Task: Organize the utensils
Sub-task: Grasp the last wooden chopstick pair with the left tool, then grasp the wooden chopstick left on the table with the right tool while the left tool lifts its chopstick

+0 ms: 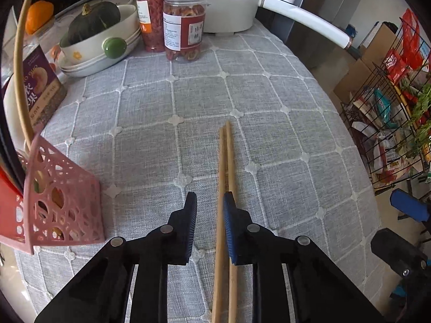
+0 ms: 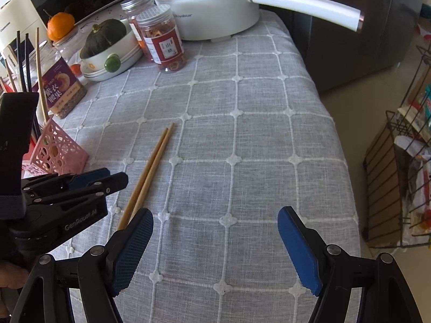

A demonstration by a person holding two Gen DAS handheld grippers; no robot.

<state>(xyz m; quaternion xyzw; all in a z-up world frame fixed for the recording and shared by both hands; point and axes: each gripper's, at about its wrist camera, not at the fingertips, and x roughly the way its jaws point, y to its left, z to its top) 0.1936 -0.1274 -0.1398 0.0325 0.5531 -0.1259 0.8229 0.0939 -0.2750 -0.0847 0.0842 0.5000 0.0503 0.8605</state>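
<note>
Blue-padded fingers of the left gripper [image 1: 209, 210] stand parted at the bottom of the left wrist view, holding nothing; a pair of wooden chopsticks [image 1: 225, 188] lies on the gray checked tablecloth [image 1: 282, 148] between them, close against the right-hand pad. At the left edge of that frame sits a pink lattice utensil holder [image 1: 62, 202]. Across the bottom of the right wrist view, the right gripper [image 2: 215, 239] is spread wide and empty, the chopsticks [image 2: 150, 172] running diagonally at centre left. Utensils stand upright in the holder [image 2: 54, 148] at left. Jars [image 2: 164, 40], a bowl holding a green squash [image 2: 110, 56] and a white pot [image 2: 210, 8] line the upper frame.
</note>
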